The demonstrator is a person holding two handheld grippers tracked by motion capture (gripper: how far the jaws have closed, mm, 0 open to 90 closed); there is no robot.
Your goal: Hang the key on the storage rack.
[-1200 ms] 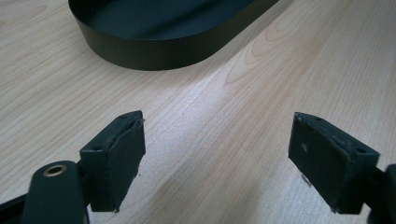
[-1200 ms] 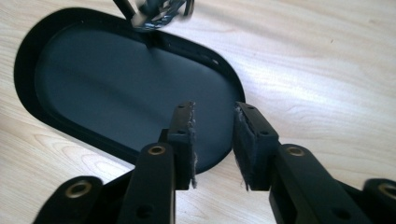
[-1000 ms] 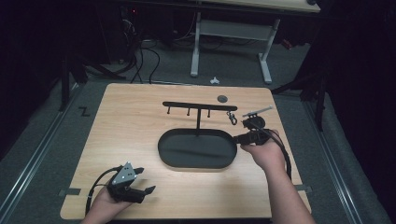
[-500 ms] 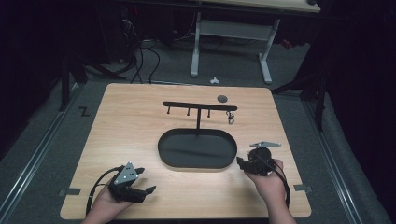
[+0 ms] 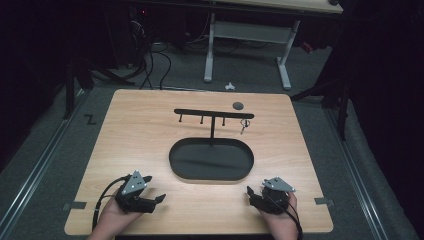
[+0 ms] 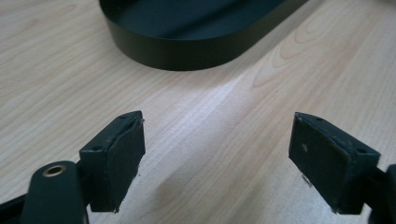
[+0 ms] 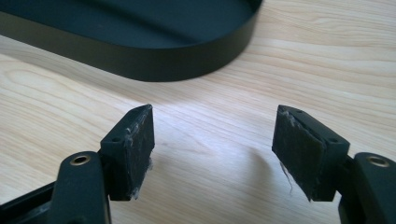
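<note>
High view: black tray (image 5: 235, 176) btwn & just ahead of left tool (image 5: 159, 199) & right tool (image 5: 249, 192), both released, empty.

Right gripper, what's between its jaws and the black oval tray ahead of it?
Nothing but bare wooden tabletop. In the right gripper view, the right gripper stands open and empty, and the black oval tray lies just beyond that stretch of wood.

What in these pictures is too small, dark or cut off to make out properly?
- High view: the small thing hanging from the rack looks like a key or ring, too small to tell.
- High view: the dark round disc on the table is too small to identify.
- High view: darkness hides the room's edges.
- Left gripper view and right gripper view: the top edge cuts off the black tray.
</note>
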